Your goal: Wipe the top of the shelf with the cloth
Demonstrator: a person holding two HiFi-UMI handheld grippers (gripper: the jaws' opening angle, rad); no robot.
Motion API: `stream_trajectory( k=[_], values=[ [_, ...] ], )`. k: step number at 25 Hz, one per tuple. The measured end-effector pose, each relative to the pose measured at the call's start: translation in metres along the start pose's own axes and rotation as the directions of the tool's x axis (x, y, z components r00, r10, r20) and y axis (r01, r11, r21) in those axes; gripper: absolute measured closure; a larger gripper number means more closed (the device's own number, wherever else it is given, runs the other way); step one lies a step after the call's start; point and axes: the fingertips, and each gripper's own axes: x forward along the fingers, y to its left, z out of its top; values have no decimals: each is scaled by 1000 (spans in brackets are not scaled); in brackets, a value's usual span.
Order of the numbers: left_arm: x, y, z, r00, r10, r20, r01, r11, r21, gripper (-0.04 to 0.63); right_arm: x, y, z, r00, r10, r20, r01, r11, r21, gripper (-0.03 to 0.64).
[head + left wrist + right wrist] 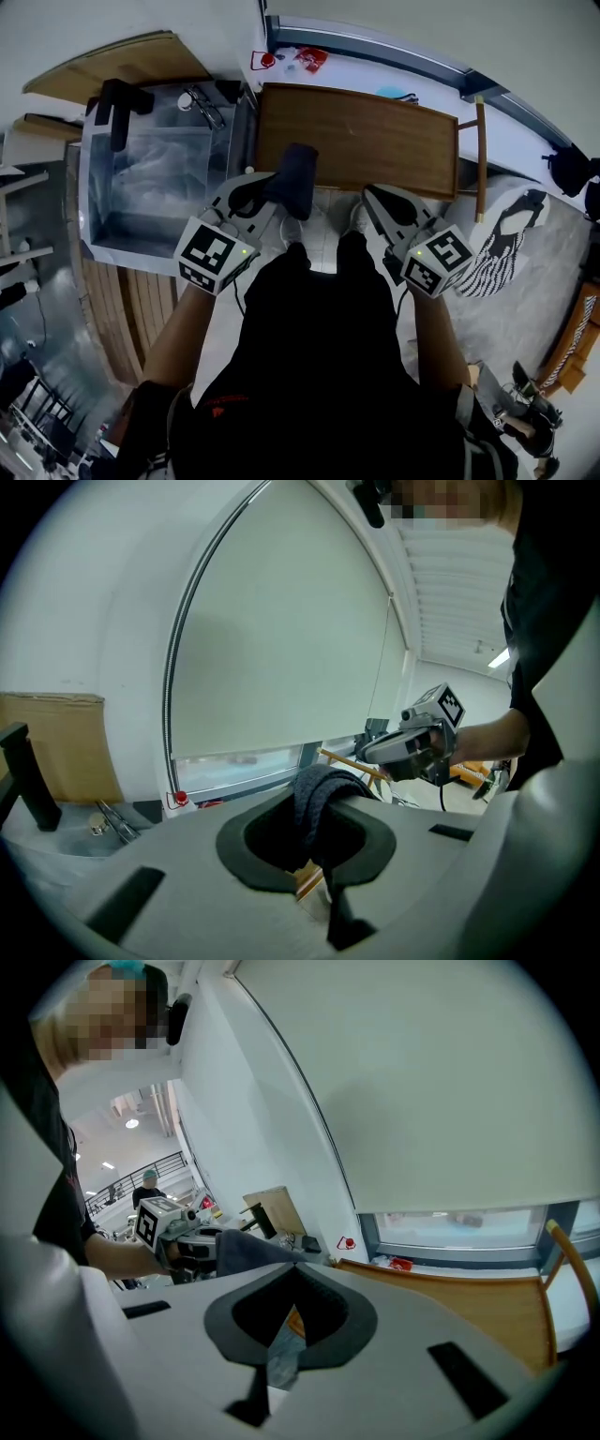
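Here, the left gripper (274,192) has its fingers clamped on the cloth (298,176) at the shelf (375,141) edge. The right gripper (373,204) is closed and empty. Wiping looks unstarted; next, press the cloth flat.

Brown wooden shelf top (375,141), far centre, with a wooden rail (481,155) at its right end. Grey floor (525,319), right, carries a black-and-white striped bag (511,246).

Lower end of cloth (319,794) hidden inside my left gripper (314,834). Near edge of shelf (356,136) partly covered by cloth. Red items (309,58) on sill (347,73) too small to identify.
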Motion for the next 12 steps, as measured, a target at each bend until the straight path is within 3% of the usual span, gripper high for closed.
stream_trajectory(
  k=[5,12],
  values=[
    [33,22,-8,996,80,-32,-81,996,-27,552,8,-33,-2,997,60,-43,-60,998,-2,612],
    [80,51,-20,969,229,-90,-234,971,-57,552,13,-83,-10,979,176,-102,-176,984,7,612]
  ],
)
